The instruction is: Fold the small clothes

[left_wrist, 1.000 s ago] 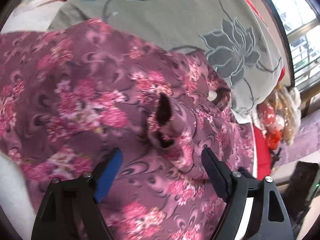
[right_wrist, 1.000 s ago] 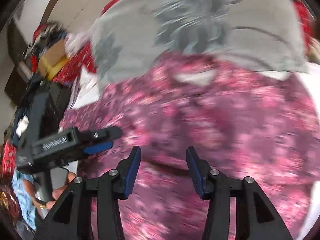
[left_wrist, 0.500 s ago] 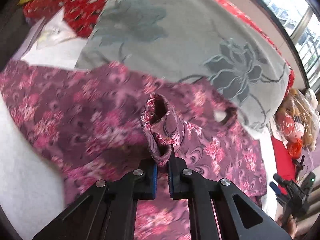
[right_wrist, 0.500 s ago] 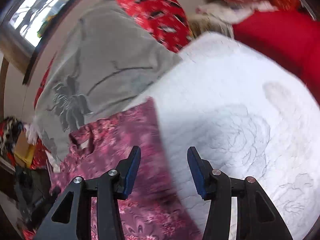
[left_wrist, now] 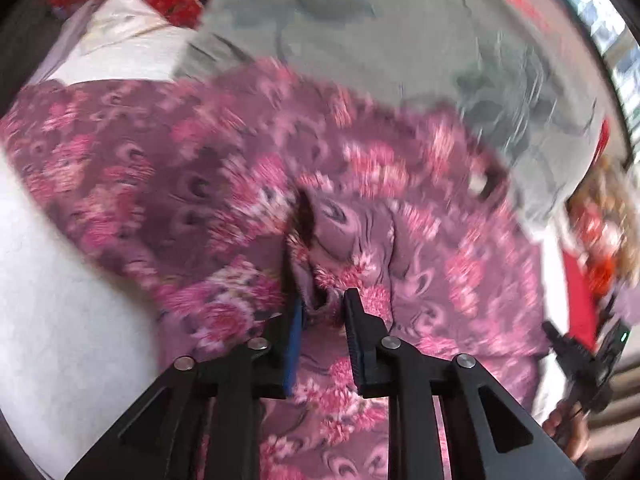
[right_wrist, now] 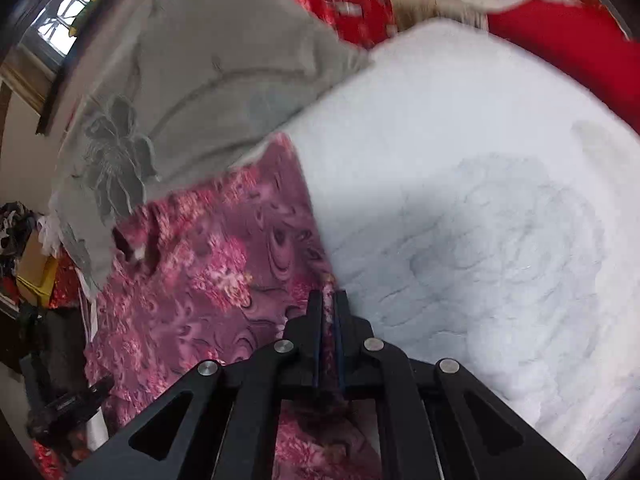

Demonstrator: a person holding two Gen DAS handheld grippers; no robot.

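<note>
The edge of a purple flowered garment [right_wrist: 208, 280] is clamped between the right tongs [right_wrist: 329, 300], whose jaws have just been closing. A raised fold of that garment is straddled by the left tongs [left_wrist: 320, 308], jaws slightly apart, just reopening. The garment is spread on a white bed [right_wrist: 480, 220]; beyond, a grey blanket [left_wrist: 380, 40] is seen.

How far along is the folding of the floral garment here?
Barely begun. Done: nothing folded; the garment lies spread on the white blanket. In hand: the right gripper pinches its edge; the left gripper, jaws just reopening, straddles a bunched sleeve. Left: every fold.
</note>
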